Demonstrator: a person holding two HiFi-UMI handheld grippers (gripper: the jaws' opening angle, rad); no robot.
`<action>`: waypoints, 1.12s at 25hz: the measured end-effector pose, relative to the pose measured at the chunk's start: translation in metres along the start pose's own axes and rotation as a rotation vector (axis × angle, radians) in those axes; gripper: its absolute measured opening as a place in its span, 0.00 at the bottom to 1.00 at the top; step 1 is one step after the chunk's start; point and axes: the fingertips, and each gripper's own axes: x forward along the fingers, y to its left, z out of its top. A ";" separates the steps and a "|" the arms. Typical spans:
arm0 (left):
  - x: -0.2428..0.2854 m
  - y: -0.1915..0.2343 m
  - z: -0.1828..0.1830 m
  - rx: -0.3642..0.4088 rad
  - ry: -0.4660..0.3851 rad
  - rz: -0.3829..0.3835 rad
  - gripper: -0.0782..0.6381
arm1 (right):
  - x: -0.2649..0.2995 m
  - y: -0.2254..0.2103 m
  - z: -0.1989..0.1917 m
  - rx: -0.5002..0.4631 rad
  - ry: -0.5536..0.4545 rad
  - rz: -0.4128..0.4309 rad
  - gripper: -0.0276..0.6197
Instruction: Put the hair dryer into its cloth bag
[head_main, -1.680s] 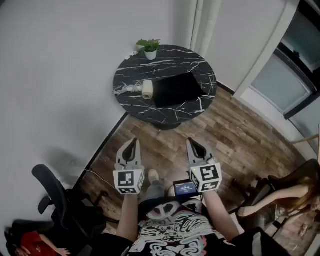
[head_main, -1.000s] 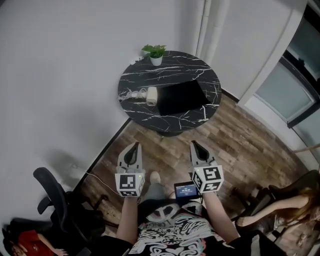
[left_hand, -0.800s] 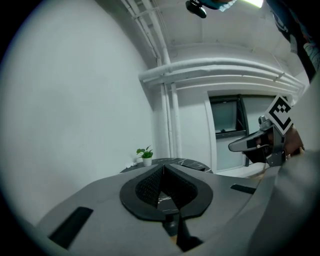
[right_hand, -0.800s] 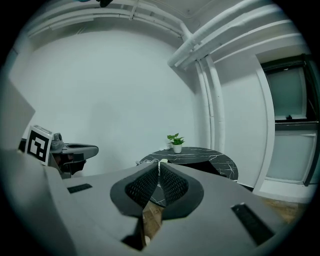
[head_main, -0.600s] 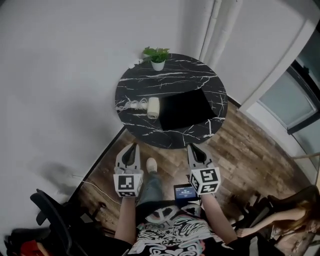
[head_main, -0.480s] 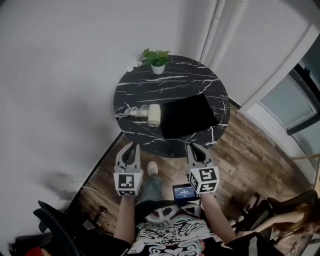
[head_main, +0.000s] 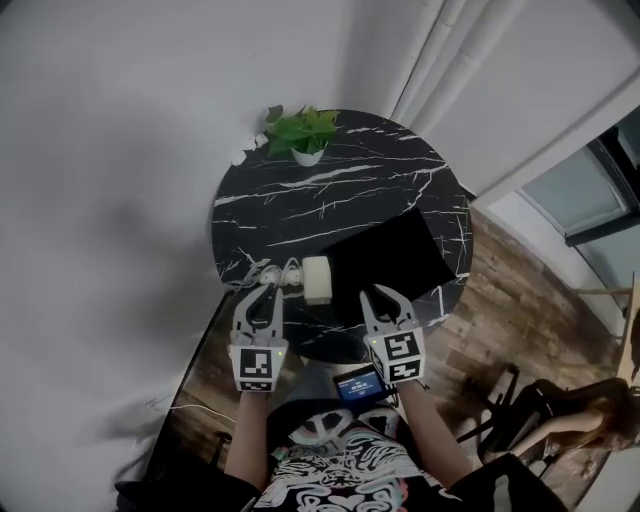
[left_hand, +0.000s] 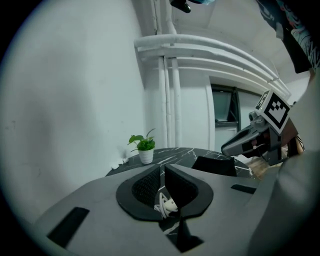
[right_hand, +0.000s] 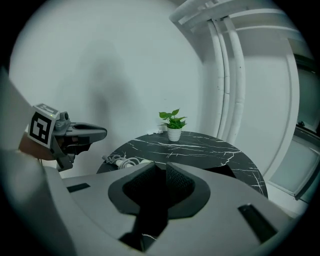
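A cream hair dryer (head_main: 316, 279) with its coiled white cord (head_main: 268, 272) lies near the front left edge of a round black marble table (head_main: 340, 180). Beside it on the right lies the flat black cloth bag (head_main: 392, 256). My left gripper (head_main: 262, 291) is shut and empty, its tip just left of the dryer, over the cord (left_hand: 166, 204). My right gripper (head_main: 377, 297) is shut and empty at the table's front edge, in front of the bag (right_hand: 218, 171). Each gripper shows in the other's view: the right gripper (left_hand: 231, 146) and the left gripper (right_hand: 99, 132).
A small potted plant (head_main: 300, 131) stands at the table's far edge by the white wall. White pipes (head_main: 440, 40) run up the corner behind. A wood floor (head_main: 520, 290) lies to the right, with a glass door (head_main: 590, 180) and a seated person (head_main: 585, 425) at the lower right.
The table has come much closer and lower in the head view as I walked up to it. Both shut grippers now reach its front edge near the dryer and bag.
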 end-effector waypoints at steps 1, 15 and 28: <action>0.006 0.003 -0.003 0.000 0.006 -0.012 0.13 | 0.008 0.001 -0.001 -0.004 0.016 0.006 0.08; 0.057 0.017 -0.104 0.211 0.330 -0.239 0.48 | 0.088 0.014 -0.077 -0.166 0.329 0.125 0.29; 0.085 0.010 -0.163 0.453 0.532 -0.401 0.53 | 0.086 0.001 -0.050 0.086 0.246 0.195 0.08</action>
